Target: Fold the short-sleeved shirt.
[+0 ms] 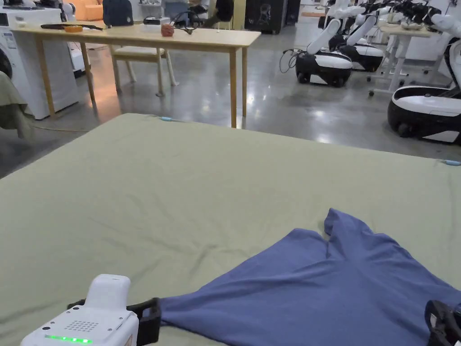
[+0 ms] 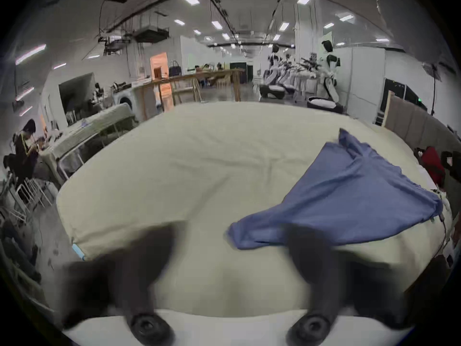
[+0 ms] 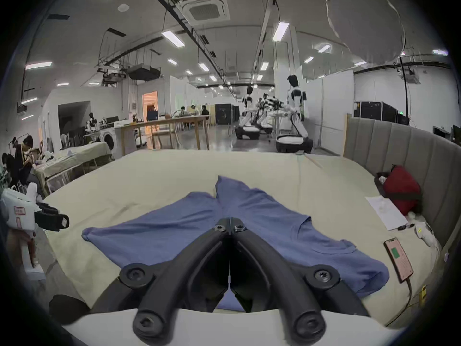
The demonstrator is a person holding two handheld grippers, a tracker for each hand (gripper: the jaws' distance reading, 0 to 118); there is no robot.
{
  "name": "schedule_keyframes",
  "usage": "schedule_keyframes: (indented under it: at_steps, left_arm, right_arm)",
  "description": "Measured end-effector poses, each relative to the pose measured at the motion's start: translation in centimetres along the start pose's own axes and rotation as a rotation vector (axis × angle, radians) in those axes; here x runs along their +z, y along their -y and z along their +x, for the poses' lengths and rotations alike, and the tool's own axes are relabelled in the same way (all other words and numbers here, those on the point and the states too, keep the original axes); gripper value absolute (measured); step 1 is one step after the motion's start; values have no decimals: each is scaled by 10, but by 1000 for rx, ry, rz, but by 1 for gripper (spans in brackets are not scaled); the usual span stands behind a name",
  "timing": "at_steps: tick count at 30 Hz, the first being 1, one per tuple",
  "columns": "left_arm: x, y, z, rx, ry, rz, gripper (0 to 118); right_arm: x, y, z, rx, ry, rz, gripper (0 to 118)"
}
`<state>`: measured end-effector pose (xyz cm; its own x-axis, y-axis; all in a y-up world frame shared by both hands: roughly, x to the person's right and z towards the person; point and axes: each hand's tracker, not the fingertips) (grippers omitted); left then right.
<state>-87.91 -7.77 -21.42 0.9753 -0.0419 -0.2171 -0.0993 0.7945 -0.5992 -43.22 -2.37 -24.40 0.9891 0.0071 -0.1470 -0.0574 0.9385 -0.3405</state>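
Blue short-sleeved shirt (image 1: 324, 279) lies on the bed (image 1: 180, 189), which is covered with a pale green sheet. It sits toward the near edge, closer to the headboard (image 3: 399, 146) side, partly spread and rumpled — one sleeve (image 1: 344, 225) points toward the far edge, and a corner is drawn out to a point toward the left gripper (image 1: 151, 320).

Left gripper: white body with a green light, black jaws at the near edge of the bed, just beside that stretched corner in the head view. In the left gripper view its jaws are blurred and stand wide apart, with bare sheet between them; the shirt corner (image 2: 239, 236) lies by the right-hand jaw, not pinched between both. Whether the jaw touches the cloth — cannot tell.

Right gripper (image 3: 230, 223): jaws closed together tip to tip over the middle of the shirt; whether cloth is caught between the tips cannot be told. In the head view a black part of it shows at the lower right, at the shirt's near edge.

Near the headboard on the bed: a red bag (image 3: 401, 189), a sheet of paper (image 3: 385, 211), and a phone (image 3: 399, 261) on a cable near the near edge. Beyond the bed's far edge stand a wooden table (image 1: 135, 38) and wheeled white robots (image 1: 324, 65).
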Motion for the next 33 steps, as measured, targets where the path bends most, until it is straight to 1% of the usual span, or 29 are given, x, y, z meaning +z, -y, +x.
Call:
schedule_keyframes:
  at_steps: [1, 2, 3, 4, 6, 7, 8, 10, 11, 12, 13, 14, 15, 16, 17, 19, 21, 22, 23, 24, 25, 26, 27, 28, 29, 30, 31, 32, 33]
  left_arm:
    - [-15, 1, -2, 4, -6, -42, 114]
    - [-18, 2, -10, 12, 23, 6, 115]
    - [-7, -14, 1, 42, 30, -18, 115]
    - [-14, -18, 1, 55, 36, -54, 115]
    - [-26, -23, 1, 43, 42, -78, 115]
    - [-55, -17, 6, 32, 45, -110, 114]
    - [-63, -18, 8, 22, 54, -134, 112]
    - [-77, -18, 15, -13, 71, -177, 102]
    - [-97, -11, 15, -34, 75, -209, 94]
    - [-106, -9, 17, -42, 91, -250, 74]
    - [-110, -7, 17, -13, 154, -275, 62]
    - [-104, -9, 20, -30, 99, -226, 55]
    - [-96, -12, 23, -61, 105, -202, 22]
    - [-91, -15, 26, -75, 104, -197, 2]
    - [-84, -16, 28, -84, 94, -170, 2]
    - [-65, -24, 38, -99, 137, -189, 1]
    - [-51, -26, 47, -125, 107, -142, 1]
    - [-46, -27, 50, -125, 112, -146, 1]
    - [-49, -32, 44, -112, 132, -158, 1]
    - [-48, -32, 45, -103, 137, -152, 1]
    - [-46, -33, 46, -93, 140, -144, 1]
    - [-45, -34, 47, -92, 143, -145, 1]
    - [-47, -36, 44, -88, 145, -147, 2]
    - [-47, -36, 45, -88, 143, -150, 1]
    - [-48, -37, 45, -87, 142, -154, 2]
    - [-49, -37, 45, -86, 141, -158, 2]
    - [-49, -37, 46, -86, 137, -161, 2]
    - [-50, -37, 47, -91, 135, -167, 2]
    - [-52, -37, 48, -96, 129, -174, 2]
  right_arm:
    - [-6, 2, 0, -1, 0, -12, 1]
    - [-11, 4, -1, -3, 1, -23, 1]
    - [-16, 6, -1, -5, 2, -34, 1]
    - [-21, 8, -2, -3, 5, -46, 1]
    - [-31, 9, -2, 5, 10, -64, 1]
    - [-36, 10, -2, 9, 14, -73, 1]
    - [-40, 11, -2, 10, 15, -80, 1]
    - [-47, 10, -1, 11, 14, -92, 1]
    - [-52, 10, 0, 16, 16, -99, 1]
    - [-56, 9, 2, 17, 16, -104, 1]
    - [-61, 9, 4, 15, 13, -114, 1]
    - [-69, 7, 8, 18, 13, -130, 1]
    - [-76, 5, 11, 24, 13, -142, 1]
    - [-86, 1, 17, 35, 11, -161, 1]
    - [-100, -7, 25, 41, 8, -181, 1]
    - [-135, -25, 44, 28, -4, -222, 1]
    - [-178, -45, 62, 31, -8, -260, 4]
    - [-204, -56, 72, 31, -49, -269, 23]
    - [-229, -63, 80, 28, -66, -265, 63]
    - [-252, -67, 86, 30, -78, -289, 118]
    - [-285, -68, 91, 55, -71, -388, 116]
    - [-303, -70, 95, 57, -26, -411, 115]
    - [-326, -73, 96, 101, -35, -424, 115]
    - [-348, -69, 100, 111, -16, -501, 115]
    - [-366, -66, 103, 117, 1, -529, 115]
    - [-378, -44, 106, 118, 4, -542, 113]
    - [-389, -37, 108, 118, 11, -571, 106]
    - [-395, -30, 108, 112, 6, -604, 89]
    - [-397, -22, 110, 93, -19, -653, 82]
